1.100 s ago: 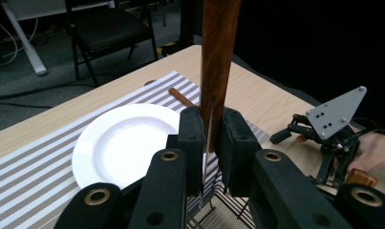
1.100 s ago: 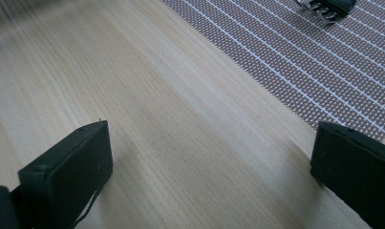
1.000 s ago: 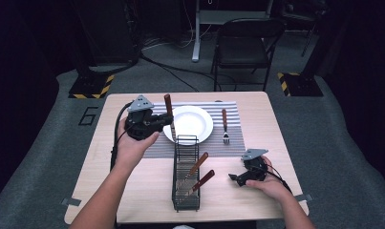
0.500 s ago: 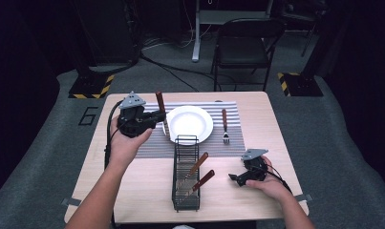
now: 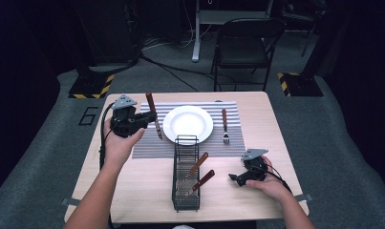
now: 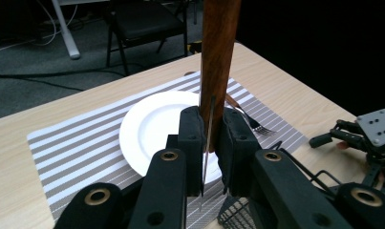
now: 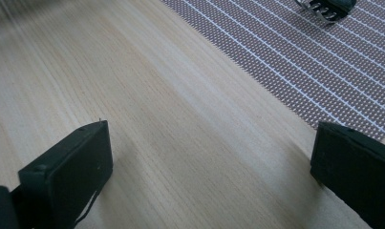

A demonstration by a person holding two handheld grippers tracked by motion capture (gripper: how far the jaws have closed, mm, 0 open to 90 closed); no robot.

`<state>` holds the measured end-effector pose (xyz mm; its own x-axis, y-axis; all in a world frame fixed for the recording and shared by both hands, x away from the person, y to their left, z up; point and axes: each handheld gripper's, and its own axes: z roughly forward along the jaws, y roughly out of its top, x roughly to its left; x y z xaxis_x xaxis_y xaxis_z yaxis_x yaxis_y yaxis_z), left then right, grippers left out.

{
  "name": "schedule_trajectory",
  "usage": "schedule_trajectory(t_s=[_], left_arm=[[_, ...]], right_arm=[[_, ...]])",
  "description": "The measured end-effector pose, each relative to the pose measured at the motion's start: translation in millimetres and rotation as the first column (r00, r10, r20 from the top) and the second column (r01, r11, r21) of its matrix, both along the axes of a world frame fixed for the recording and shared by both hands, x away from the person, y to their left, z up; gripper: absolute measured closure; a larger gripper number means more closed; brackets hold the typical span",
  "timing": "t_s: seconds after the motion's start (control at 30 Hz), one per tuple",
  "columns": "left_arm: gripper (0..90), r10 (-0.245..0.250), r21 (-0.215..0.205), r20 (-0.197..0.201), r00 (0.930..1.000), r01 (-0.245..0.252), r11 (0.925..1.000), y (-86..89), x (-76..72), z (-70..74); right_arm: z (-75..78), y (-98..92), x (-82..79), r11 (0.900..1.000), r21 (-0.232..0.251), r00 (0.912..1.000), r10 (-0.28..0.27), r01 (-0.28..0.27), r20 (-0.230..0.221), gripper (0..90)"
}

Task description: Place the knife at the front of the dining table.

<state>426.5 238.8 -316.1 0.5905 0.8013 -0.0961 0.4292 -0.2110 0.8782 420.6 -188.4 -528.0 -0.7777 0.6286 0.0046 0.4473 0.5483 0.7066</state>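
Observation:
My left gripper (image 5: 151, 117) hovers over the left end of the striped placemat (image 5: 149, 148), shut on a knife (image 5: 152, 107) whose wooden handle points up and away and whose blade slants down toward the mat. In the left gripper view the pads (image 6: 192, 129) clamp the thin blade (image 6: 207, 143) just below the handle (image 6: 219, 52). A white plate (image 5: 187, 125) lies at the mat's middle, with a fork (image 5: 224, 125) to its right. My right gripper (image 5: 235, 178) rests on the table at the front right. Its jaws stand wide open over bare wood (image 7: 199, 143).
A black wire basket (image 5: 186, 157) stands in front of the plate with two wooden-handled utensils (image 5: 196, 168) lying in it. A folding chair (image 5: 245, 45) stands beyond the table's far edge. Bare wood lies left of the mat and around the right hand.
My left hand has carried the knife leftward, from beside the plate's left rim to the mat's left end. The right hand has stayed put.

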Motion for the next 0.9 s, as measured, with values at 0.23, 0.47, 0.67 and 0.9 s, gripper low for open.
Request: schedule_trajectory(t_s=[0.23, 0.47, 0.67, 0.9], left_arm=[[80.7, 0.043, -0.003, -0.013, 0.9990, -0.043, 0.9991, 8.2, 5.8, -11.6], [80.7, 0.071, -0.009, -0.028, 0.9971, -0.071, 0.9974, 15.8, 12.0, -22.9], [80.7, 0.099, -0.013, -0.039, 0.9943, -0.100, 0.9949, 20.7, 16.1, -32.3], [80.7, 0.128, -0.006, -0.056, 0.9901, -0.129, 0.9916, 27.1, 20.8, -43.6]], right_arm=[[0.0, 0.0, 0.0, 1.000, 0.000, 1.0000, 0.000, 0.000, 0.000, 0.0], [0.0, 0.0, 0.0, 1.000, 0.000, 1.0000, 0.000, 0.000, 0.000, 0.0], [0.0, 0.0, 0.0, 1.000, 0.000, 1.0000, 0.000, 0.000, 0.000, 0.0], [0.0, 0.0, 0.0, 1.000, 0.000, 1.0000, 0.000, 0.000, 0.000, 0.0]])
